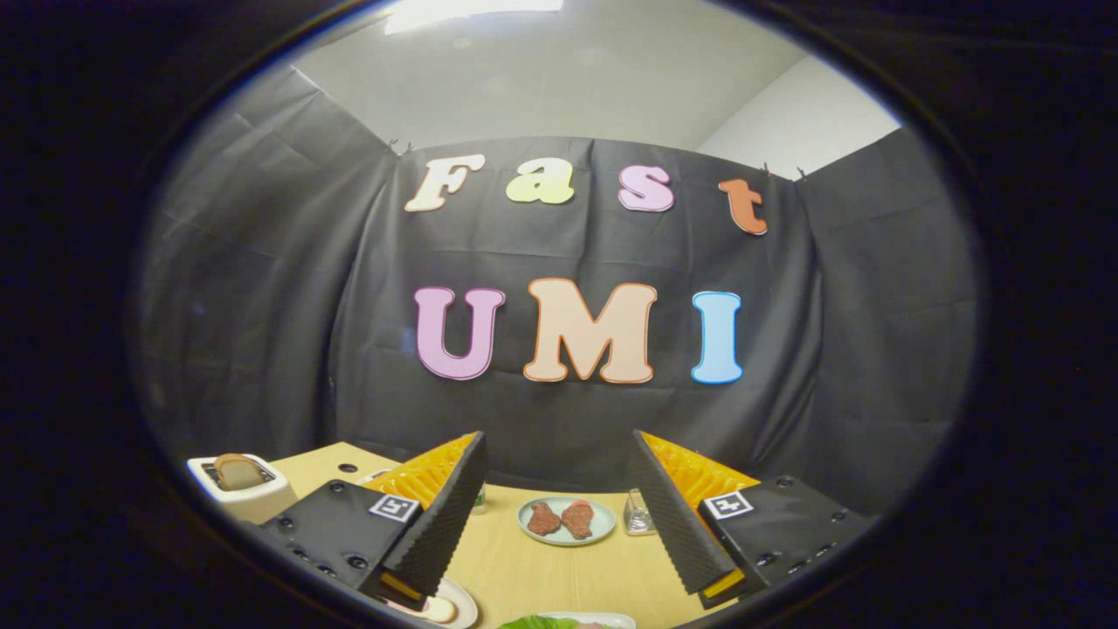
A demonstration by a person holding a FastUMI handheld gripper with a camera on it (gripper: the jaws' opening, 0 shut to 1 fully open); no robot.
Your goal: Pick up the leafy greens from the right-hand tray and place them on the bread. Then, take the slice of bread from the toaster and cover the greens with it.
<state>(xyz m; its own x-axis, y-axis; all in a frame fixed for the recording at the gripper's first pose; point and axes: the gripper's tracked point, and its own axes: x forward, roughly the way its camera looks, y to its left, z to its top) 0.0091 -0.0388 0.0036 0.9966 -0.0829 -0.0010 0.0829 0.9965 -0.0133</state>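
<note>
While your gripper hangs spread and empty above the worktop, the greens lie just below its fingers, barely visible, axis unclear. Toast stands upright in the toaster, far left.

The fingers stand wide apart with nothing between them, and bare worktop runs ahead through the gap. Farther on, a plate of meat and a small glass jar block the way. A toaster holding bread stands at far left. Leafy greens lie nearest, just under the fingers.
</note>
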